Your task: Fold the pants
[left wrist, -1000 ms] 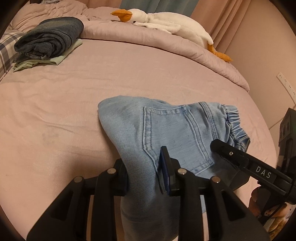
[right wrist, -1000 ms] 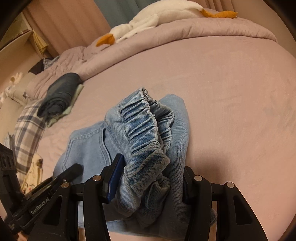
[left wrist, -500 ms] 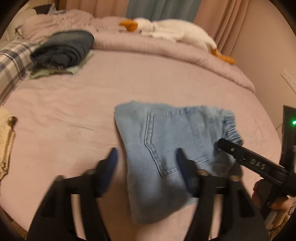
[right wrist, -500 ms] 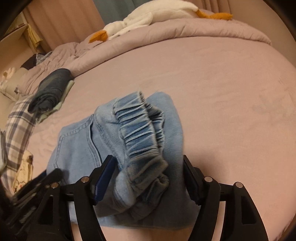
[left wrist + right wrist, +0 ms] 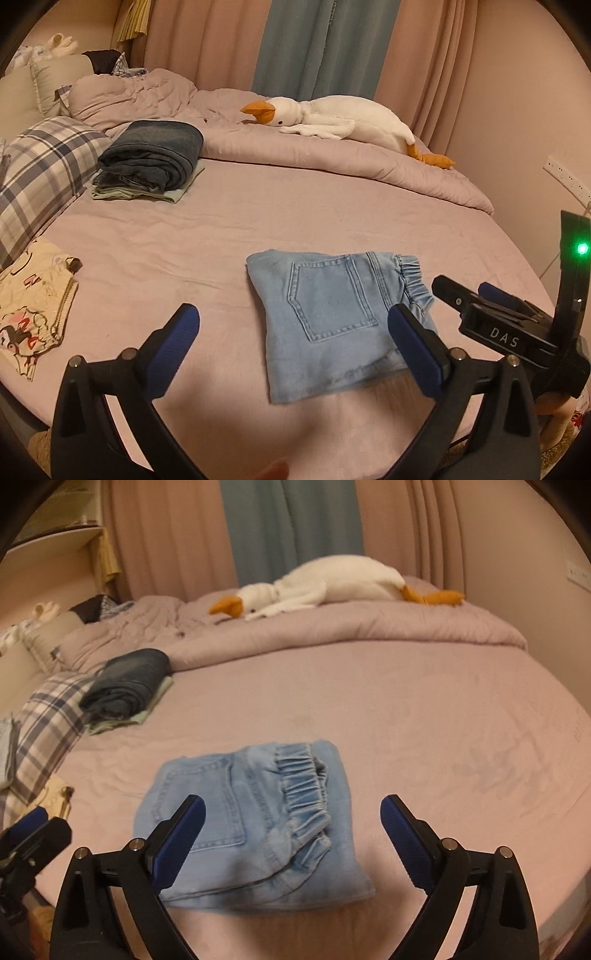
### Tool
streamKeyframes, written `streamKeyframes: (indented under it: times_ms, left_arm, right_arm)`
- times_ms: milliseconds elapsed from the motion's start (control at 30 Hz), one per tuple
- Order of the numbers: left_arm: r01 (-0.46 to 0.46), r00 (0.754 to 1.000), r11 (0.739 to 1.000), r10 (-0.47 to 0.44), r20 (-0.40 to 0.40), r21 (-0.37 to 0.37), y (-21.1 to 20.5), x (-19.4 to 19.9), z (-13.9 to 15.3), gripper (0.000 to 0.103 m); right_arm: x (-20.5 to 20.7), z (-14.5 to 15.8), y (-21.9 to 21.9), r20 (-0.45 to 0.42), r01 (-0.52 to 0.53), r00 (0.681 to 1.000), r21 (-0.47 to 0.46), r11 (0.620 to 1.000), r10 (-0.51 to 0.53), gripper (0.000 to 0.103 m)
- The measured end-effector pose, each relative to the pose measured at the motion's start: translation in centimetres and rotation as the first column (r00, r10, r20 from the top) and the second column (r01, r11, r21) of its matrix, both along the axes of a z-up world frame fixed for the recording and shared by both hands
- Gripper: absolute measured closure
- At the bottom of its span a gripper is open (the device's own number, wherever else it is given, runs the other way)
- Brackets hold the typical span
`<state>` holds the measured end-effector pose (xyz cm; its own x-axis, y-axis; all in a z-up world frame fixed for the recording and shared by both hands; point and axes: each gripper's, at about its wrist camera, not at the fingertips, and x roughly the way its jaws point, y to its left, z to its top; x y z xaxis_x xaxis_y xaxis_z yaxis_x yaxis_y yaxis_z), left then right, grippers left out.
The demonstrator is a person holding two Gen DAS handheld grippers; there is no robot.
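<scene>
So the light blue denim pants point(image 5: 332, 325), folded into a compact square with the back pocket up and the elastic waistband on the right, are lying flat on the near part of the pinkish-mauve bed sheet point(image 5: 221, 229). Nothing has hold of them.

Left gripper point(image 5: 295, 343) hangs above the sheet with its jaws opening, already spread really wide. In its view the pants sit between and just beyond the blue pads, closer to the right pad, which overlaps the near right corner of the denim in the picture; the fabric isn't pinched.

Right gripper point(image 5: 291, 834) is the same deal: jaws opening, wide apart, empty. In its view the pants lie down between the two pads, left pad over the pocket side, right pad clear of the fabric.

Far left there's a stack of dark folded jeans point(image 5: 151, 158) beside a plaid pillow point(image 5: 40, 173), and a white plush goose point(image 5: 332, 120) lies on the rumpled duvet at the far side.
</scene>
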<state>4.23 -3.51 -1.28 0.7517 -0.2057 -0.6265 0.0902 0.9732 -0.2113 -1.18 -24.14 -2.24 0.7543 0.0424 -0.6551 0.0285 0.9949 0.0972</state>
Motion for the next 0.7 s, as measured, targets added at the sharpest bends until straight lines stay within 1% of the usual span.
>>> streamKeyframes:
  times_ms: [233, 467, 600, 700]
  left_arm:
    - [-0.030, 0.999, 1.000, 0.030, -0.022, 0.003, 0.4, -1.0, 0.0, 0.001]
    - [-0.026, 0.998, 1.000, 0.026, -0.053, -0.003, 0.4, -1.4, -0.4, 0.001]
    - [-0.022, 0.997, 0.999, 0.020, -0.071, -0.028, 0.5, -1.6, -0.6, 0.001]
    - [-0.025, 0.997, 1.000, 0.024, -0.068, -0.015, 0.4, -1.6, -0.6, 0.001]
  right_arm:
    - [-0.8, 0.6, 0.7, 0.019, -0.021, 1.000, -0.009, 1.000, 0.021, 0.008]
    - [-1.4, 0.5, 0.7, 0.010, -0.011, 1.000, -0.005, 1.000, 0.011, 0.008]
    - [-1.7, 0.5, 0.9, 0.004, -0.009, 1.000, -0.019, 1.000, 0.009, 0.008]
    - [-1.9, 0.5, 1.0, 0.002, -0.007, 1.000, -0.023, 1.000, 0.007, 0.008]
